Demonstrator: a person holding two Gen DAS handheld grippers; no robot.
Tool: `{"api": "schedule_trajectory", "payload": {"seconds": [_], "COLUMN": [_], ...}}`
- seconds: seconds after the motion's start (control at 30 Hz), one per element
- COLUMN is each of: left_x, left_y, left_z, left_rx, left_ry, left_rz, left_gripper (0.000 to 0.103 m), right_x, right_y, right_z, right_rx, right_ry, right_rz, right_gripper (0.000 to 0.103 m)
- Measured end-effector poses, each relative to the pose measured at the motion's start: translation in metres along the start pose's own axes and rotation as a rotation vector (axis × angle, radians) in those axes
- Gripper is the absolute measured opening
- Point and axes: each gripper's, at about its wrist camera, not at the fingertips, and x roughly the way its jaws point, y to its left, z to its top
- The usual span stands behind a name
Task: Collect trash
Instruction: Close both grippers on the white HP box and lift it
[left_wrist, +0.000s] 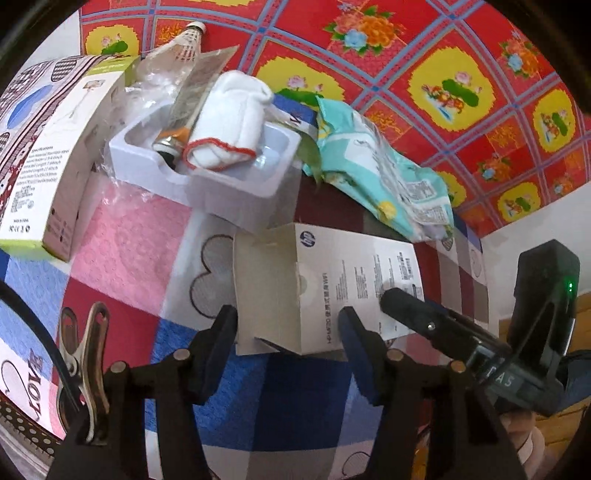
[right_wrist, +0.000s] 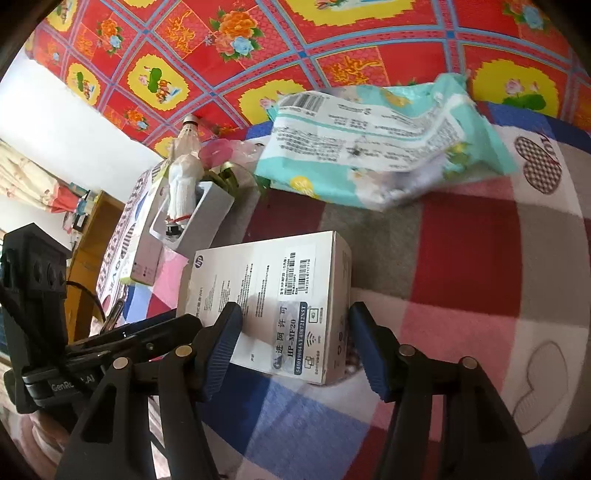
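Trash lies scattered across our patchwork blanket, and the white HP box sits nearest us, its end flap open toward the left. Our left gripper brackets the near edge of that box with jaws half spread; whether the pads actually press the cardboard we cannot tell. Our right gripper straddles the box's right end, jaws fairly wide, a gap showing beside the right finger. Farther off sits a white moulded tray holding a rolled white sock with a red hem. A tall printed carton stands at far left, a teal plastic wrapper lies crumpled to the right, and a shuttlecock rests beyond them against the red floral cloth.
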Motion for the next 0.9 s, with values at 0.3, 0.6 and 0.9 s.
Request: {"api": "schedule_trajectory", "payload": {"seconds": [0.3, 0.6, 0.9], "left_x": [0.007, 0.008, 0.002], "left_y": [-0.023, -0.039, -0.058], "left_z": [-0.016, -0.023, -0.027], "left_rx": [0.069, 0.164, 0.278], "left_ry": [0.039, 0.071, 0.081], "left_rz": [0.002, -0.023, -0.052], "left_gripper": [0.060, 0.060, 0.060], "right_x": [-0.016, -0.037, -0.056], "right_y": [-0.014, -0.010, -0.003], "right_z": [-0.020, -0.040, -0.059], "right_rx": [0.071, 0.142, 0.212], "right_ry": [-0.032, -0.093, -0.168], "right_rz": [-0.030, -0.085, -0.136], "right_gripper": [0.062, 0.062, 0.062]}}
